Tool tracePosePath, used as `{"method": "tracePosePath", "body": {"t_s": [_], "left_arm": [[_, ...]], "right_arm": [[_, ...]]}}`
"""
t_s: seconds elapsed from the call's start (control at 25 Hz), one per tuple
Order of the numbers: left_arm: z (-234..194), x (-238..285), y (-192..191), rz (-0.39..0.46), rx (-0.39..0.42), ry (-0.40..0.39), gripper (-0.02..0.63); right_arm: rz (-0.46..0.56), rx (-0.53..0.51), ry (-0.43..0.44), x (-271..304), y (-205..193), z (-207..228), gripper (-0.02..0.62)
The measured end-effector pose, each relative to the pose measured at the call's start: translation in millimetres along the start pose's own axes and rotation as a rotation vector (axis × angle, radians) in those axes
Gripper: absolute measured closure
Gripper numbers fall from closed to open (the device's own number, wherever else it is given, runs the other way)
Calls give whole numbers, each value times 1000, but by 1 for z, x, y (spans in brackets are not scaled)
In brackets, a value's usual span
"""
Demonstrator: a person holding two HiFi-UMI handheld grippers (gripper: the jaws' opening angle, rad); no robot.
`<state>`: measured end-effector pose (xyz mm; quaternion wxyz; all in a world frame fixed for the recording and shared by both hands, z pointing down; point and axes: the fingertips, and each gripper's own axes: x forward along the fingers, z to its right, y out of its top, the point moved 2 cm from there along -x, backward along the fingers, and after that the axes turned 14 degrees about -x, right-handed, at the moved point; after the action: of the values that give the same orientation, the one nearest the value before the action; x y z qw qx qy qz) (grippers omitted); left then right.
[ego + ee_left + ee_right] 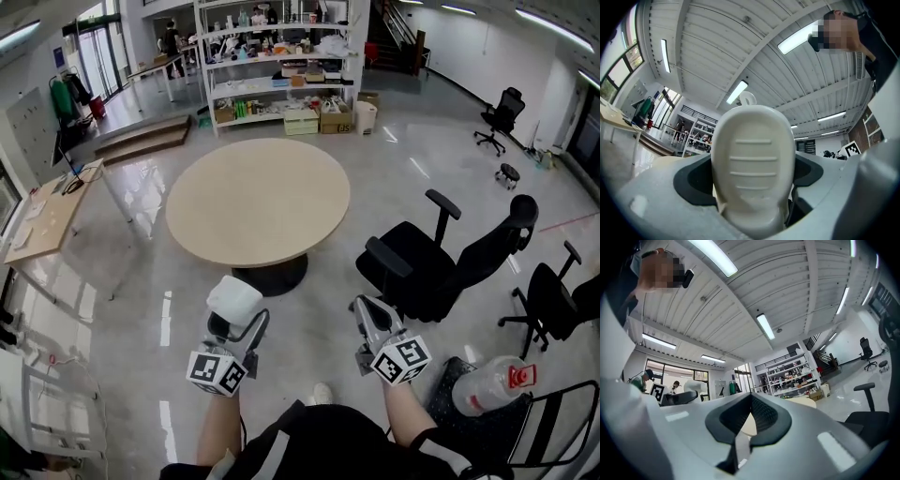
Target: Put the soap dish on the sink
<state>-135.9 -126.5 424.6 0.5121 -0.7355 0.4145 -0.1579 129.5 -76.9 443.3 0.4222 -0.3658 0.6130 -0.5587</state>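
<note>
1. Your left hand-held gripper (238,322), at the lower left of the head view, is clamped on the soap dish (233,299). Its jaws are held apart only by the dish's width and press on both of its sides.
2. Your right hand-held gripper (749,422) has its dark jaws drawn together with nothing between them. In the head view it is at lower centre-right, near the left one but apart from it.
3. The soap dish is off-white and oval with a rounded rim. In the left gripper view it stands on end, its inner face with four shallow cross ridges turned to the camera.
4. The dish is in the air above the glossy floor (319,323), just below the round surface (258,200) in the frame's middle.
</note>
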Motion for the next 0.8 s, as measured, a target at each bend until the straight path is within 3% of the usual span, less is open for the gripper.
{"method": "tracePosePath", "body": {"t_s": [0.8], "left_arm": [[-32,84,-2,79,37,180,140]], "right_arm": [[48,81,217,124,-12,70,589]]}}
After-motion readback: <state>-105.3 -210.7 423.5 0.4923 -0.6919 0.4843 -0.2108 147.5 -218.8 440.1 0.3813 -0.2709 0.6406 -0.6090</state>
